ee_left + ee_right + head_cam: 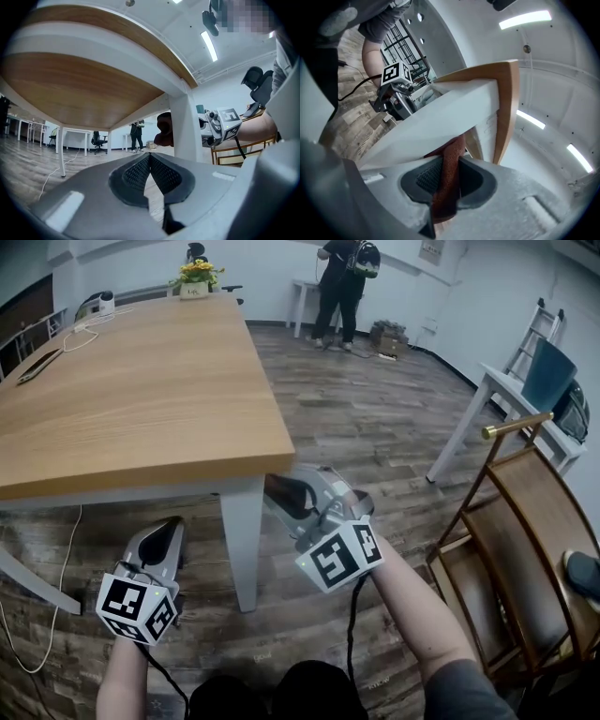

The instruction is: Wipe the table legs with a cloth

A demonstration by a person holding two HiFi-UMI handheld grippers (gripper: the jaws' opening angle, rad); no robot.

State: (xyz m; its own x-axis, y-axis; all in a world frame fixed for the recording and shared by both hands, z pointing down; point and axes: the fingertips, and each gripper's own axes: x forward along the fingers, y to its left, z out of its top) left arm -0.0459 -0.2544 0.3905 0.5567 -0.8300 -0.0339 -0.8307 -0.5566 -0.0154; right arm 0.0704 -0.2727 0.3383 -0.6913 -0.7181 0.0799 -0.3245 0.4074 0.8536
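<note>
Cloth (pixel 447 171), reddish-brown, is clenched between the jaws of the right gripper (pixel 281 491). It runs as a narrow strip straight out along the jaws. Its far end is pressed on the white table leg (pixel 242 540), high up, just under the corner of the wooden table top (pixel 141 381). It touches the leg on the side that faces the wooden chair (pixel 525 549).

The leg stands upright, with its long axis from the table corner down to the floor (pixel 375 418), which is of grey-brown planks. The room is large, with white walls. A person (pixel 342 282) stands at the far wall, and a small white table (pixel 506 390) is at the right.

The left gripper (pixel 171 529) is low on the other side of the leg, near it but not touching. Its jaws are closed together, and nothing is between them.

Between the leg and the chair the floor is open. A thin white cable (pixel 58 596) lies on the floor under the table.
</note>
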